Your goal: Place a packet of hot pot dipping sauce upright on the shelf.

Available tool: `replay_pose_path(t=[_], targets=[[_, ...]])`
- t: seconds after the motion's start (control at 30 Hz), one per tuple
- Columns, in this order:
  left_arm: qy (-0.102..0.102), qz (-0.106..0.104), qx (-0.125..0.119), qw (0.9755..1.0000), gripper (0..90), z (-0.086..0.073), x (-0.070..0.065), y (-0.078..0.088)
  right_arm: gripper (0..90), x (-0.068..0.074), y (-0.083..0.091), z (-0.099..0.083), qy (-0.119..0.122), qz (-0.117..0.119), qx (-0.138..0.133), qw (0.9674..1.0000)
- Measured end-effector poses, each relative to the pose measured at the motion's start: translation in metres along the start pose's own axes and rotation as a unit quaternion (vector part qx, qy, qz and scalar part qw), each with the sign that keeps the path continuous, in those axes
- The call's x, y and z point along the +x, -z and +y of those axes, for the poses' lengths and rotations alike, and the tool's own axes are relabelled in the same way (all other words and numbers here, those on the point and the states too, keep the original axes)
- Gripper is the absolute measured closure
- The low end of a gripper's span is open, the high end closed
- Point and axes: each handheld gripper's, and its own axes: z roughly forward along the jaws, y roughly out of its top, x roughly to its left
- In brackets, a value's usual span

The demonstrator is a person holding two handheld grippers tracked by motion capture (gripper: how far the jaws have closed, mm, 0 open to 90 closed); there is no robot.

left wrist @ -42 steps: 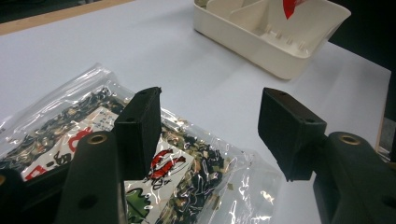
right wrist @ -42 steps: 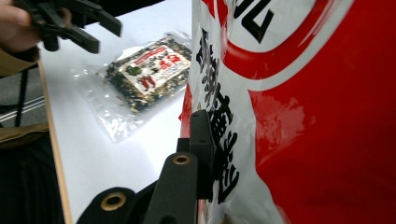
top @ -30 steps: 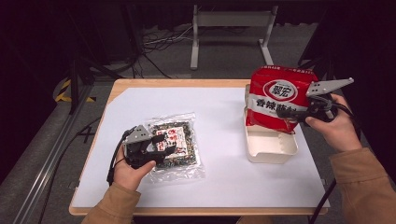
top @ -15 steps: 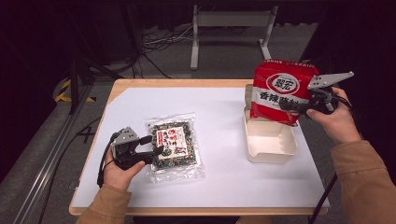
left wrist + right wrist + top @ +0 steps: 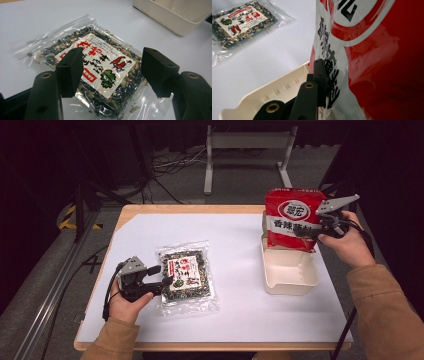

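Right tongs [image 5: 306, 233] pinch red foil snack bag [image 5: 292, 220] upright over cream plastic tray [image 5: 289, 270], ready to drop in.
Left tongs [image 5: 110, 72], wide, straddle clear seaweed packet [image 5: 96, 71] flat on bench [image 5: 235, 320], lower left.

A wooden table [image 5: 200, 210] with a light wood rim carries a large white sheet [image 5: 235, 310] that covers nearly all of its top, leaving a narrow wooden strip bare along the far edge and at the far left corner. A clear packet of dried seaweed mix [image 5: 186, 276] with a white printed label lies flat on the sheet, left of the cream plastic tray [image 5: 289, 276]. The tray stands directly on the sheet toward the table's right side, well apart from the packet, with bare white sheet between them.
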Motion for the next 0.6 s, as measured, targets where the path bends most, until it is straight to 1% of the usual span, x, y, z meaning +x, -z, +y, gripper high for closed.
replay_pose_path(t=[0.03,0.13,0.27,0.43,0.53,0.6], targets=[[0.000,0.002,0.000,1.0000,35.3,-0.001,0.000,0.001,83.1,-0.001,-0.002,0.000,0.000,-0.001,0.005,1.0000],[0.005,0.004,0.000,1.0000,35.3,-0.003,0.001,0.004,83.1,-0.004,-0.008,0.001,0.008,0.000,0.009,0.9999],[0.010,0.011,-0.002,0.9999,35.3,-0.006,0.002,0.007,83.1,-0.008,-0.015,0.002,0.011,0.004,0.008,0.9999],[0.013,0.010,-0.002,0.9999,35.3,-0.007,0.003,0.008,83.1,-0.012,-0.024,0.001,0.024,0.010,0.011,0.9996],[0.014,0.007,0.004,0.9999,35.0,-0.009,0.001,0.005,83.1,-0.012,-0.031,-0.001,0.024,0.011,0.011,0.9996],[0.013,0.006,0.006,0.9999,34.9,-0.009,0.001,0.003,83.1,-0.012,-0.034,-0.002,0.025,0.008,0.011,0.9996]])
